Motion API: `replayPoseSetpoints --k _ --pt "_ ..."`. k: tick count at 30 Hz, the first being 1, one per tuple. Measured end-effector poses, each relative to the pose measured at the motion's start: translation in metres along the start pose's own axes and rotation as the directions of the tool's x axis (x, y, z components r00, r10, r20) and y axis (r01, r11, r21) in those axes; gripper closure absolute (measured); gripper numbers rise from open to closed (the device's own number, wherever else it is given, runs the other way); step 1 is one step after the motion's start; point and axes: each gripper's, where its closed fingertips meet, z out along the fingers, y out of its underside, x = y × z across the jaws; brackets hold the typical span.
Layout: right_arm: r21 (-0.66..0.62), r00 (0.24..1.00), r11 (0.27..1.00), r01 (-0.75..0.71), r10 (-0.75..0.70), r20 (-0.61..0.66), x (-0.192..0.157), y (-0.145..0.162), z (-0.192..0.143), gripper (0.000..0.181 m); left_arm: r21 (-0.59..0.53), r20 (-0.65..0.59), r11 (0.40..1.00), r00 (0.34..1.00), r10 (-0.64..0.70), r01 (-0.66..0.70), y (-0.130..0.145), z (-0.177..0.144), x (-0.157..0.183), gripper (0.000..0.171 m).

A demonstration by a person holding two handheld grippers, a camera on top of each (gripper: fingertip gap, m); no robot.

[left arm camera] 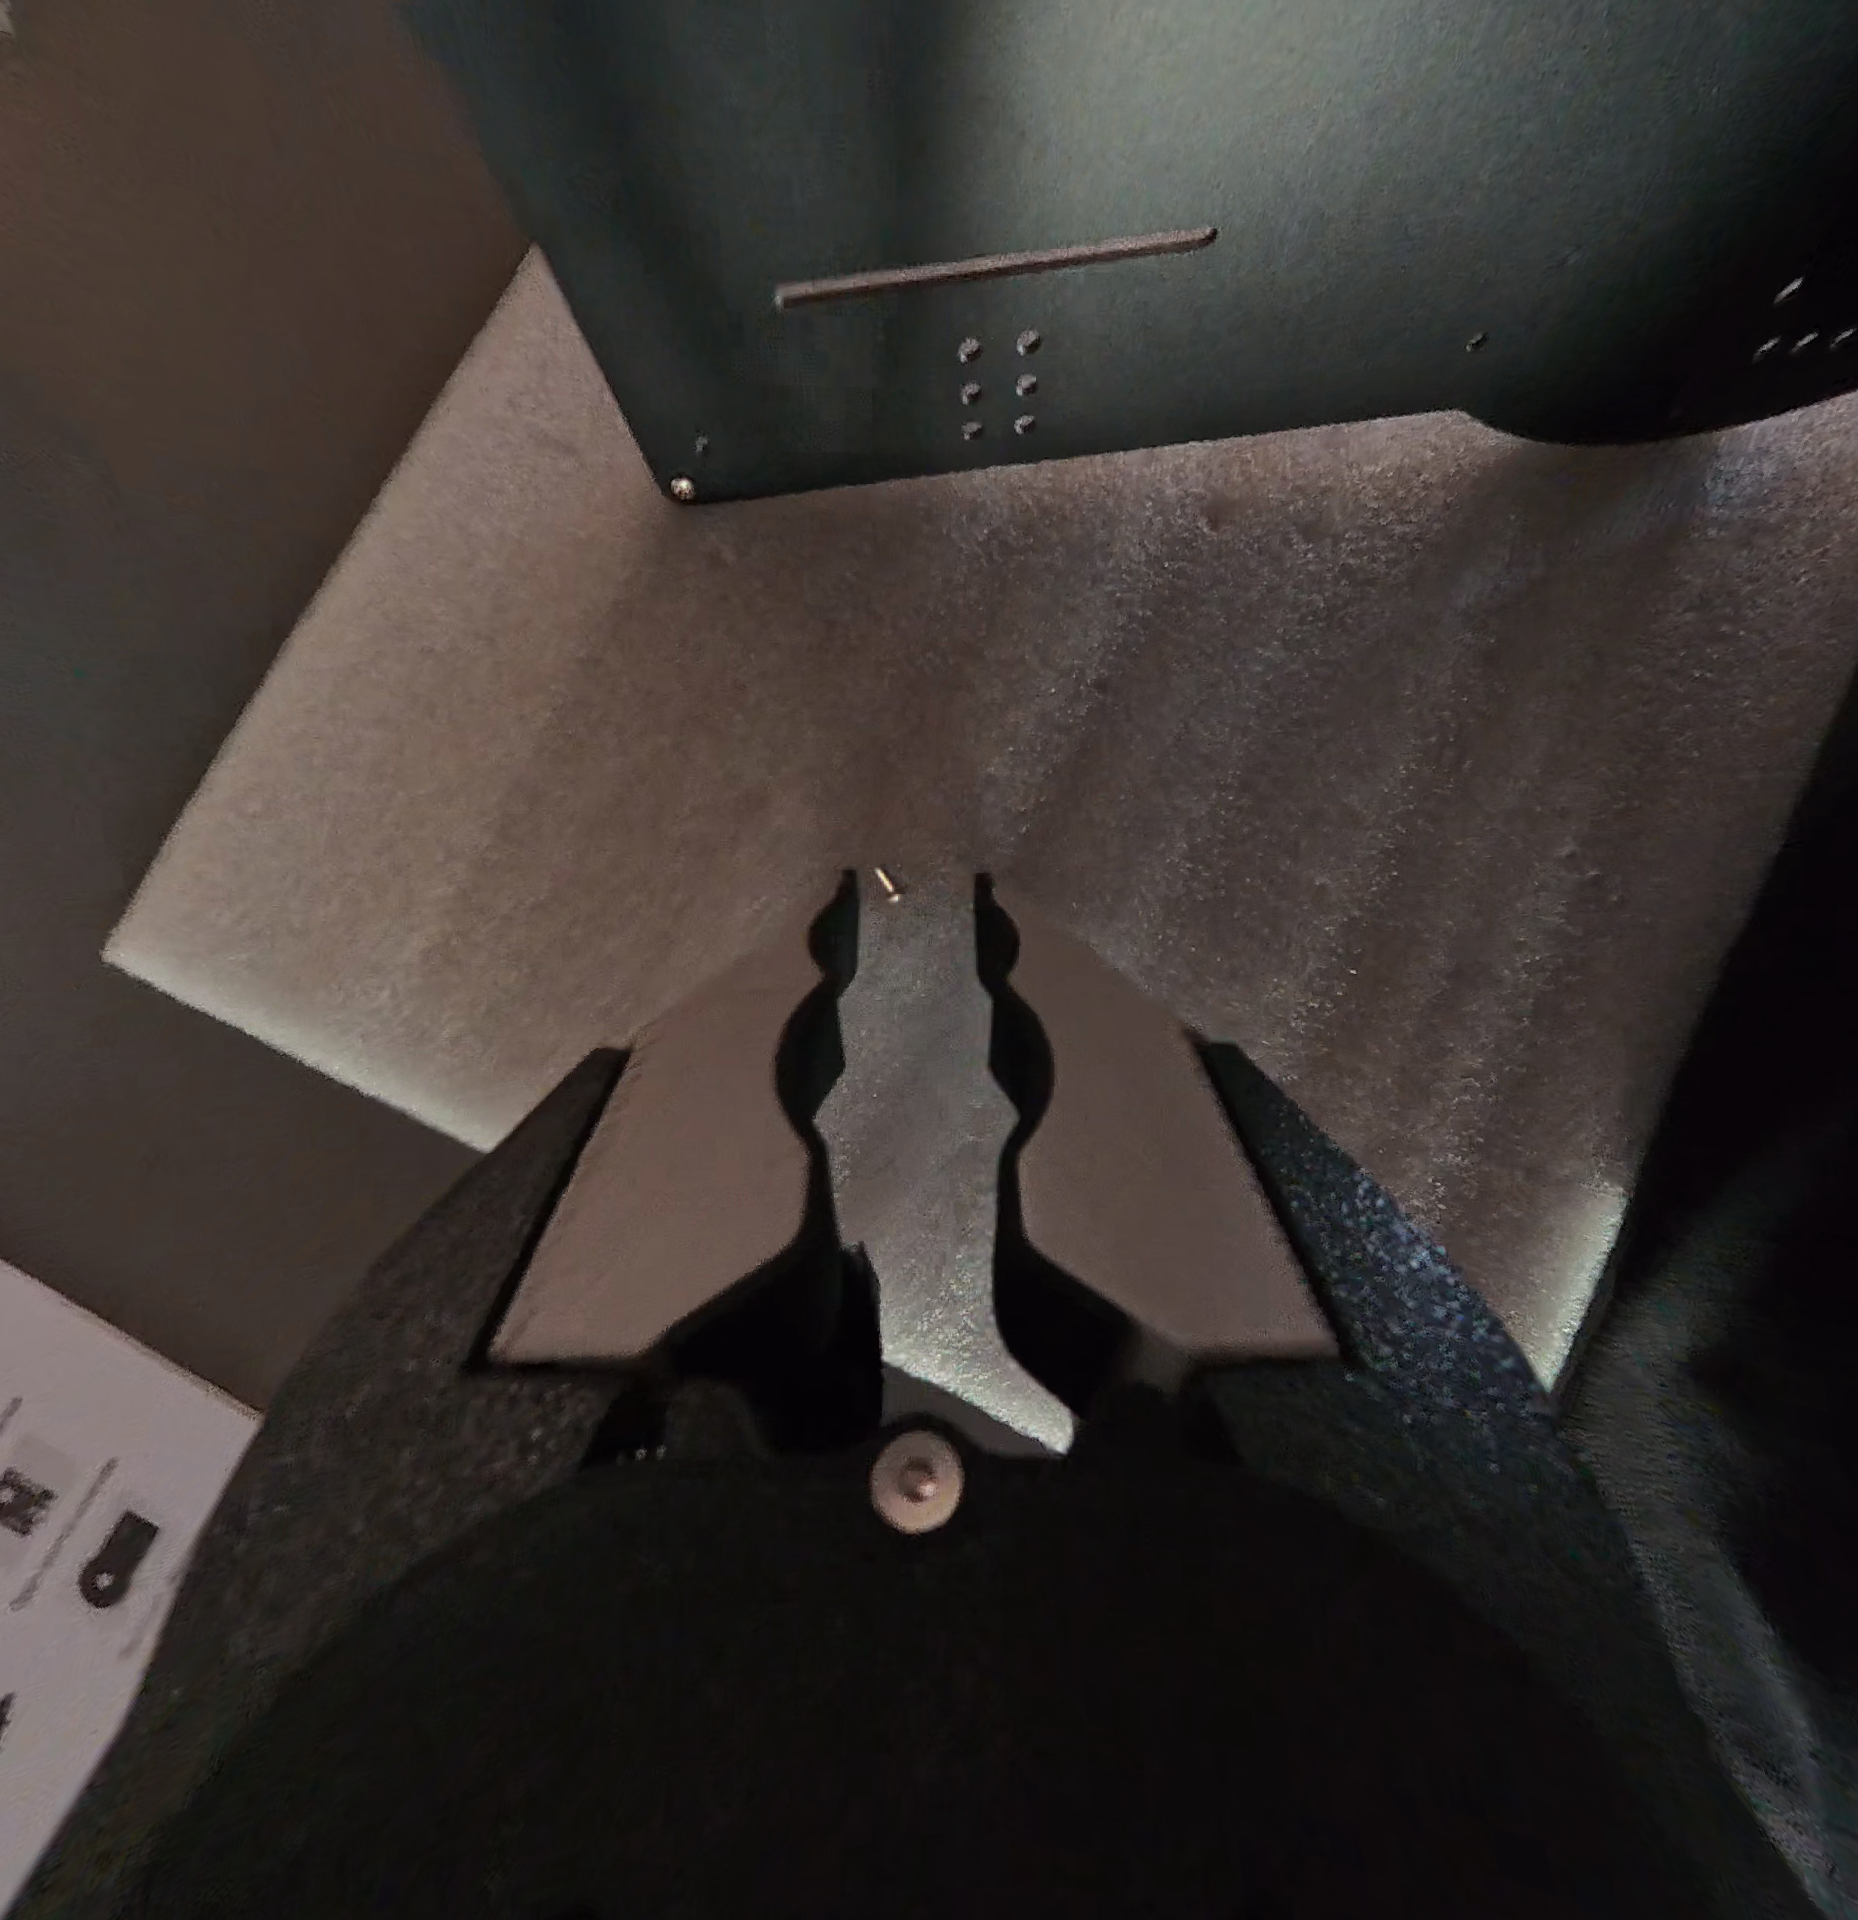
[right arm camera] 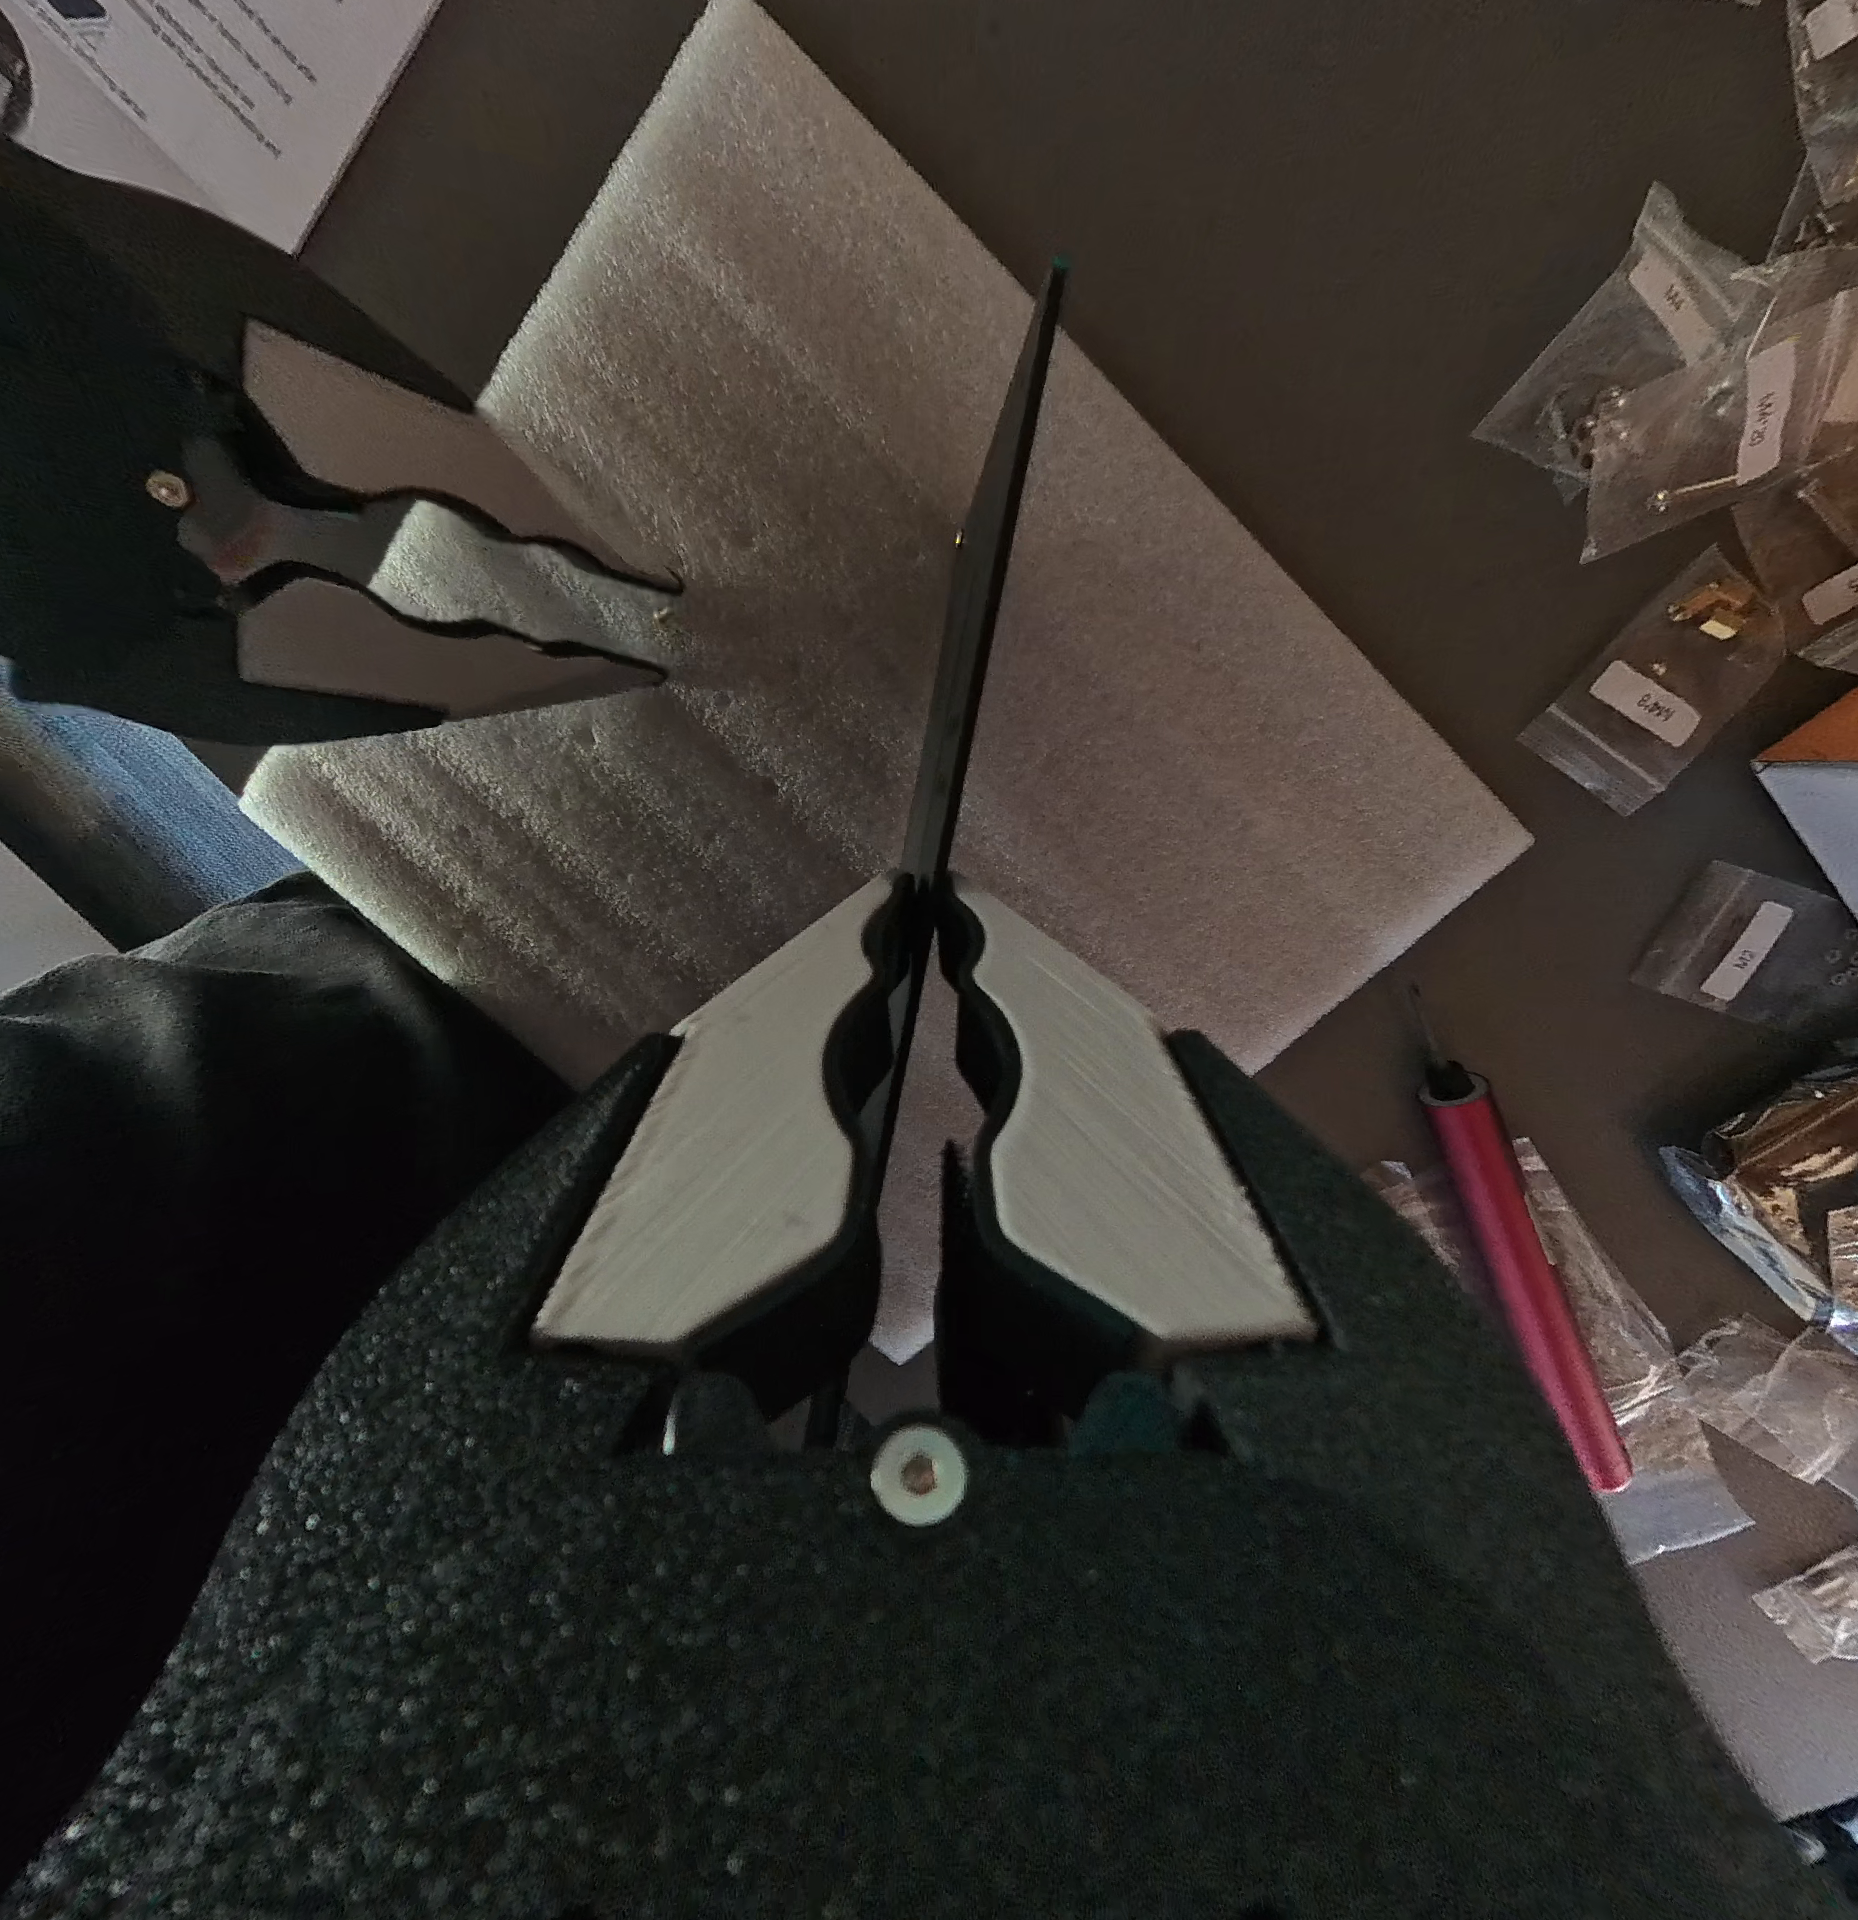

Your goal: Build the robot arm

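- Left wrist view: the left tool (left arm camera: pixel 917 883) stands open over the white foam sheet (left arm camera: pixel 592 748), its two tips apart and low on the foam, holding nothing.
- A small silver screw (left arm camera: pixel 890 881) lies on the foam just inside the left tip, between the jaws but clamped by neither.
- Beyond it a black metal plate (left arm camera: pixel 1164 208) stands upright on the foam, its face showing a long slot and a cluster of small holes.
- A printed sheet (left arm camera: pixel 63 1475) lies on the worktop towards its near left edge.
- Judged from this, a clean pick wants the tips centred on the screw and closed gently, since so small a part could skip away across the foam.
- Right wrist view: the right tool (right arm camera: pixel 923 883) is closed on the black metal plate (right arm camera: pixel 992 582), seen edge-on and upright near the middle of the foam sheet (right arm camera: pixel 779 416).
- The left tool (right arm camera: pixel 667 623) shows farther off at the left, open, the screw (right arm camera: pixel 662 615) at its tips.
- Holding the plate level and unmoving would likely keep its holes presented squarely.
- Clear zip bags (right arm camera: pixel 1673 364) of small hardware crowd the right edge of the worktop; brass parts show in some, others are too blurred to tell.
- A red-handled driver (right arm camera: pixel 1517 1278) lies beside them, partly on a bag.
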Motion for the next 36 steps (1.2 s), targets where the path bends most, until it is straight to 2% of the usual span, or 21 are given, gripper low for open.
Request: replayPoseSetpoints --k 5,9,12,15,17,19,21,23,31,36 --pt "0.009 1.0 1.0 -0.014 0.014 -0.002 0.002 0.0 0.0 0.179 0.096 -0.015 0.994 0.999 -0.051 0.052 -0.002 -0.003 -0.006 0.152" --pt "0.011 1.0 1.0 -0.026 0.026 -0.001 0.002 0.001 0.0 0.179 0.1 -0.048 0.992 0.996 -0.077 0.082 -0.002 -0.004 -0.011 0.152" --pt "0.007 1.0 1.0 -0.025 0.025 -0.012 0.003 0.001 0.0 0.179 0.125 -0.052 0.978 0.985 -0.163 0.169 -0.007 -0.009 -0.01 0.152" --pt "0.007 0.999 0.999 -0.031 0.031 -0.011 0.003 0.001 0.0 0.179 0.138 -0.017 0.929 0.939 -0.344 0.343 -0.003 -0.01 -0.009 0.151" --pt "0.008 0.999 0.999 -0.036 0.036 -0.017 0.003 0.001 0.0 0.179 0.195 0.008 0.856 0.872 -0.49 0.479 -0.003 -0.015 -0.005 0.151" --pt "0.011 0.999 0.999 -0.047 0.048 -0.013 0.004 0.001 0.0 0.179 0.268 0.013 0.792 0.82 -0.572 0.549 -0.009 -0.018 0.003 0.15" --pt "0.014 0.999 0.999 -0.052 0.052 -0.01 0.003 0.001 0.0 0.18 0.302 0.1 0.79 0.806 -0.583 0.534 -0.011 -0.017 0.001 0.15" --pt "0.014 0.999 0.999 -0.047 0.047 -0.01 0.003 0.001 0.0 0.179 0.279 0.18 0.815 0.806 -0.563 0.507 -0.008 -0.011 -0.002 0.15" --pt "-0.001 1.0 1.0 -0.015 0.015 -0.008 0.001 0.001 0.0 0.179 0.263 0.201 0.803 0.783 -0.588 0.535 -0.004 -0.001 -0.005 0.153" --pt "-0.002 1.0 1.0 -0.01 0.01 -0.007 0.001 0.0 0.0 0.179 0.26 0.234 0.803 0.772 -0.592 0.537 -0.001 0.0 -0.011 0.167"
